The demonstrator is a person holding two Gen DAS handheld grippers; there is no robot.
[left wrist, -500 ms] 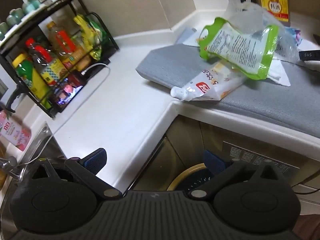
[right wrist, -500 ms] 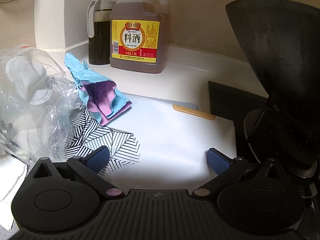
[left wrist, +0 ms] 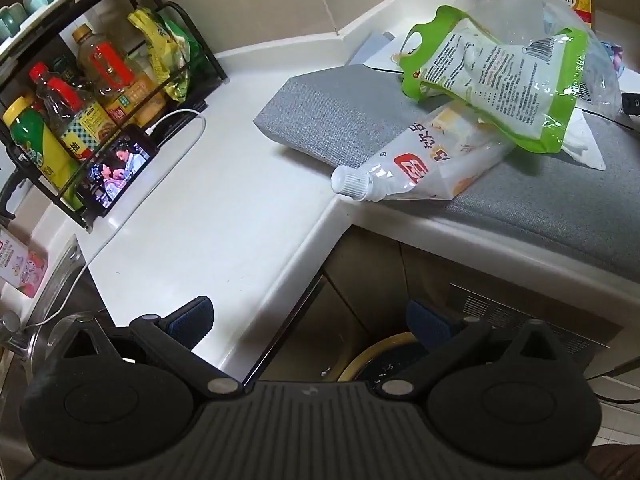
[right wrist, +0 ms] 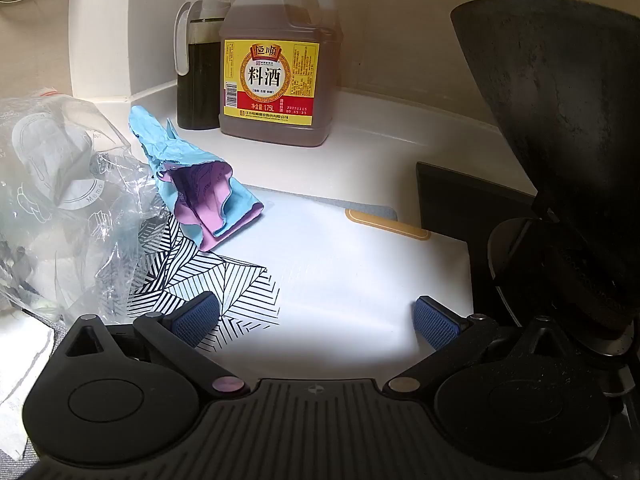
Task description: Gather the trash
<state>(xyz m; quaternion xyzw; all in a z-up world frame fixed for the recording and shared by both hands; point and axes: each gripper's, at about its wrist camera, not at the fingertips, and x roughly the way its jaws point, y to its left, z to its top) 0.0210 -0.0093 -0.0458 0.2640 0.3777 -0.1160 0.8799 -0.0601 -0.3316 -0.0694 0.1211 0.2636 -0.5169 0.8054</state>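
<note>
In the left wrist view a green-edged pouch (left wrist: 496, 84) lies on a white spouted pouch (left wrist: 416, 164), both on a grey mat (left wrist: 328, 116) on the counter. A clear plastic bag (left wrist: 560, 20) lies behind them. My left gripper (left wrist: 310, 320) is open and empty, over the counter edge, above a yellow-rimmed bin (left wrist: 376, 356) on the floor. In the right wrist view my right gripper (right wrist: 316, 318) is open and empty above a white patterned sheet (right wrist: 328, 264). A crumpled blue and purple wrapper (right wrist: 200, 188) lies ahead to its left, by the clear bag (right wrist: 64, 200).
A black rack (left wrist: 80, 92) of bottles and a phone (left wrist: 120, 168) with a white cable stand on the left counter. A cooking wine jug (right wrist: 276, 68) and a dark oil bottle (right wrist: 200, 60) stand against the wall. A black wok (right wrist: 560, 140) sits on the stove at right.
The left gripper view has shifted slightly; the pouches look a little nearer. The right gripper has not visibly moved.
</note>
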